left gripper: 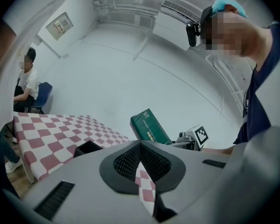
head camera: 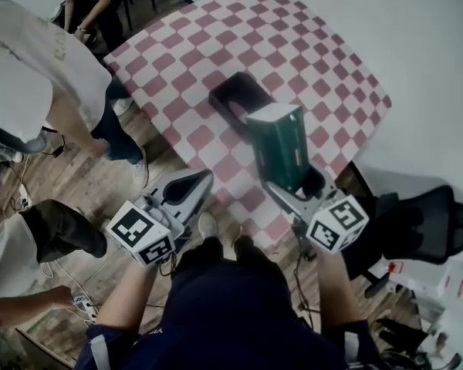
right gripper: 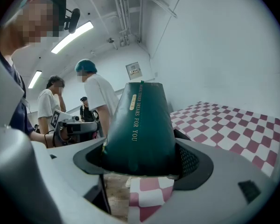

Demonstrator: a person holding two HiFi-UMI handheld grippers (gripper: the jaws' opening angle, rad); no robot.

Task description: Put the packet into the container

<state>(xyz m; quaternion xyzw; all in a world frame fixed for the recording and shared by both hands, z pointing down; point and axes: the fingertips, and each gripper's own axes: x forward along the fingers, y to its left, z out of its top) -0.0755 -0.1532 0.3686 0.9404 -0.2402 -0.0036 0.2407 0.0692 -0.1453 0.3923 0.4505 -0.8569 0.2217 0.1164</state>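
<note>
A dark green packet [head camera: 280, 146] with gold print stands upright in my right gripper [head camera: 287, 185], which is shut on its lower end above the table's near edge. In the right gripper view the packet [right gripper: 141, 127] fills the space between the jaws. A black open container [head camera: 241, 97] sits on the checkered table just beyond the packet; in the left gripper view the container [left gripper: 87, 149] shows left of the packet [left gripper: 150, 127]. My left gripper [head camera: 187, 193] hangs off the table's near-left side, jaws closed together with nothing between them.
The red-and-white checkered table [head camera: 293, 45] stretches away to the back. People stand on the wooden floor at the left [head camera: 31, 75]. A black office chair [head camera: 420, 226] stands at the right. A white wall lies behind the table.
</note>
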